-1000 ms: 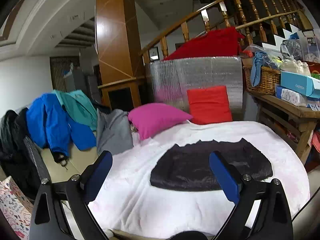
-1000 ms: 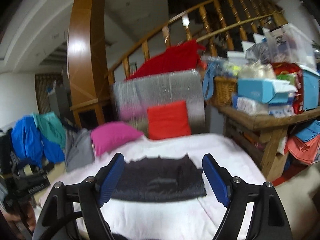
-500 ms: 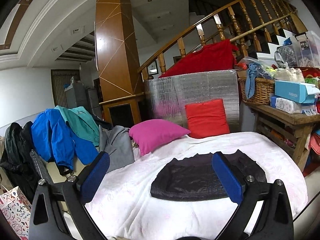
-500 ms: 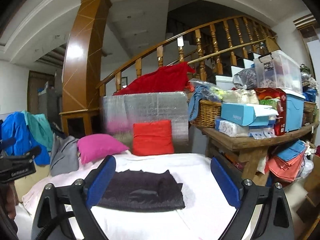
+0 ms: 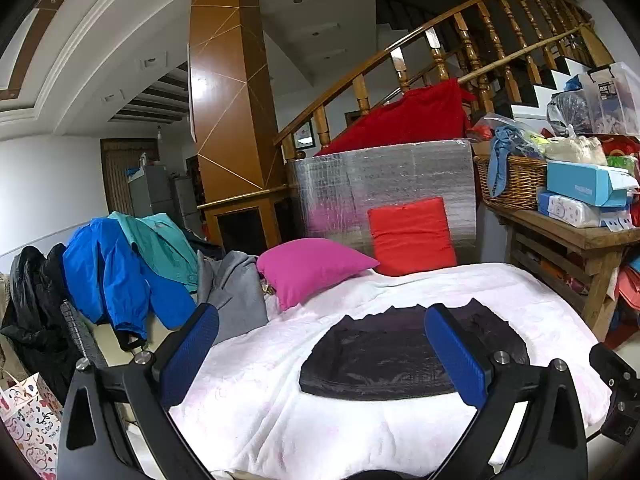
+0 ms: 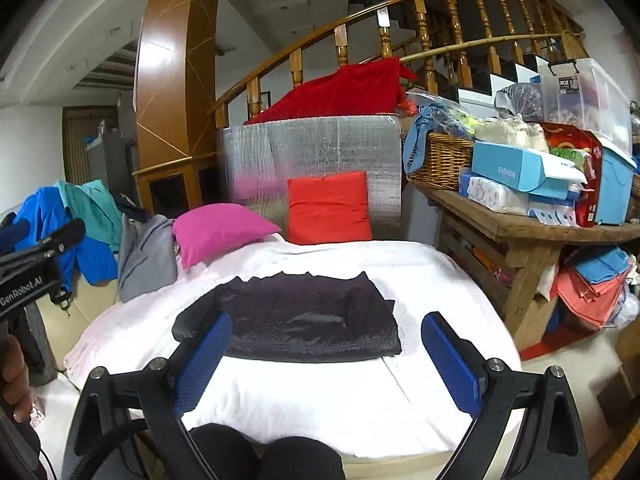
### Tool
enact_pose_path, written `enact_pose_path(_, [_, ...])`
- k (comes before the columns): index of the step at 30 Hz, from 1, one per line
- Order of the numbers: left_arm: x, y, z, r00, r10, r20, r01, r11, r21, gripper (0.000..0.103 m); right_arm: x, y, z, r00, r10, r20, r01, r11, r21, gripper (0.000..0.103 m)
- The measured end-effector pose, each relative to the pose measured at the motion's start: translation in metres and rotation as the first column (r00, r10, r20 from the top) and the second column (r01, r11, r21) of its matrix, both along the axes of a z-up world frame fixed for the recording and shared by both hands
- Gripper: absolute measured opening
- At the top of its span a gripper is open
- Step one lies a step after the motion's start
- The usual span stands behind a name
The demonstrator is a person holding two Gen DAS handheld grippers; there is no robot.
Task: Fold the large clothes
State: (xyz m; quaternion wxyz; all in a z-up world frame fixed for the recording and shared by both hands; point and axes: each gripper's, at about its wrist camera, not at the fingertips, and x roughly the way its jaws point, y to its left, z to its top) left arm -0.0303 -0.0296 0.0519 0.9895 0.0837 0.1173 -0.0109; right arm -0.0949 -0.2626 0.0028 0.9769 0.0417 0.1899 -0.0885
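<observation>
1. My left hand-held gripper (image 5: 320, 354) hangs above the near edge of the bed (image 5: 280, 420), its blue fingers wide apart with nothing between them.
2. My right hand-held gripper (image 6: 328, 354) is likewise spread wide and empty.
3. The dark folded garment (image 6: 296, 320) lies flat in the middle of the white bed cover, apart from both grippers.
4. A pink pillow (image 5: 308, 268) and a red cushion (image 5: 410, 234) sit beyond it.
</observation>
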Motion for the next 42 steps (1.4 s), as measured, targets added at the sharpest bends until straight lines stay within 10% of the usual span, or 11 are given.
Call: enact_pose_path(42, [0.007, 0.019, -0.016, 0.999, -0.013, -0.046, 0.011, 0.999, -0.033, 0.103, 0.027, 0.022, -0.004, 0.999, -0.001, -0.054, 0.0, 1.0, -0.03, 0.097])
